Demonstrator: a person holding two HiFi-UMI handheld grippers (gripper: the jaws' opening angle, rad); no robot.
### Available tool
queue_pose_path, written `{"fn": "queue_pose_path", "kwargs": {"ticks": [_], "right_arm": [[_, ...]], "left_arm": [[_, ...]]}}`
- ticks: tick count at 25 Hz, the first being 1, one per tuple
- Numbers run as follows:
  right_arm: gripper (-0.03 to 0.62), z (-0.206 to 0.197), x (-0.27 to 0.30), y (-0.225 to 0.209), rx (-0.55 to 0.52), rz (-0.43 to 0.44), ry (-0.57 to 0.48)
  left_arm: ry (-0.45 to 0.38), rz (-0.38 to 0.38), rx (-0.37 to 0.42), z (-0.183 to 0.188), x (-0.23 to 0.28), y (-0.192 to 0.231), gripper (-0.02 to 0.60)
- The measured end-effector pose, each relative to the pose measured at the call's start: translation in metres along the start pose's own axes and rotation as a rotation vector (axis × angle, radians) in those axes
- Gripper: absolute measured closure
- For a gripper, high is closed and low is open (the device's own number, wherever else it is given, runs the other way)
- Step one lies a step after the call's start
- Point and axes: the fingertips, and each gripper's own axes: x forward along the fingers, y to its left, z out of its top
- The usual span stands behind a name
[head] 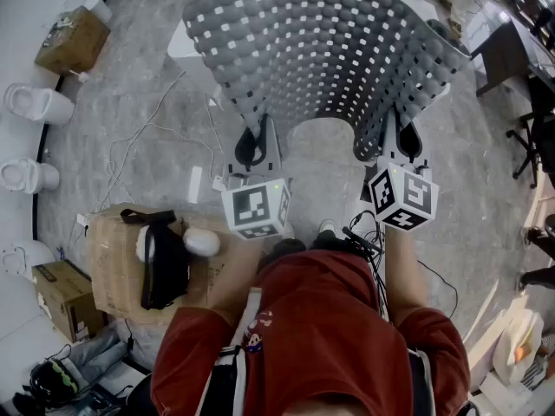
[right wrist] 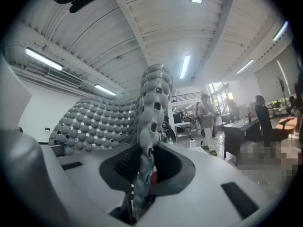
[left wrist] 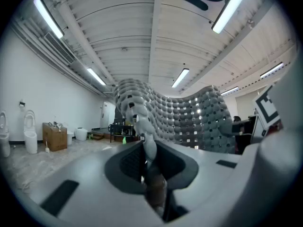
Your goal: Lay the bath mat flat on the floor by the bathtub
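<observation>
The bath mat point(head: 316, 50) is being gripped at its near edge by the left tool point(head: 257, 146) and right tool point(head: 392, 144).

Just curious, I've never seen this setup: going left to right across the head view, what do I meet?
Row of white toilets → large cardboard box → left gripper → right gripper, both pinching the bath mat → black chair.

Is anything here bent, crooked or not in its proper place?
Yes. The bath mat is not lying flat. It is held up and bowed into an arch, its near edge pinched in the left gripper and the right gripper.
</observation>
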Motion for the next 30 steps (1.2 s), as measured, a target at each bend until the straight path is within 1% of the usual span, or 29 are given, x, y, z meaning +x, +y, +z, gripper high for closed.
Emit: {"fn": "queue_pose_path", "kwargs": {"ticks": [4,10,12,14,17,24,28,30], "right_arm": [[0.523,-0.002,-0.012,0.001,0.004,-0.02,0.008],[0.523,0.01,-0.058,0.02,-0.006,-0.035,0.006],[0.523,0.005,-0.043,0.017,-0.009,-0.032,0.006],[0.523,-0.015,-0.02,0.008,0.003,-0.03,0.014],[0.522,-0.031,-0.011,0.008,0.027,-0.041,0.022],[0.522,-0.026,-0.011,0.05,0.016,-0.048,0.011],[0.517,0.007,-0.023,0.096,-0.019,-0.048,-0.013],[0.517,0.011,-0.029,0.109,-0.023,-0.05,-0.019]], "left_arm": [[0.01,-0.006,0.0,0.0,-0.013,-0.001,0.523],[0.004,-0.026,-0.023,0.015,-0.058,0.001,0.523],[0.003,-0.023,-0.024,0.01,-0.044,0.002,0.523],[0.009,-0.021,-0.021,-0.005,-0.022,0.0,0.523],[0.013,-0.019,-0.02,-0.017,-0.015,0.006,0.523],[0.021,-0.017,-0.047,-0.012,-0.022,0.044,0.523],[0.009,-0.02,-0.068,0.02,-0.042,0.079,0.523],[0.007,-0.019,-0.067,0.025,-0.05,0.09,0.523]]}}
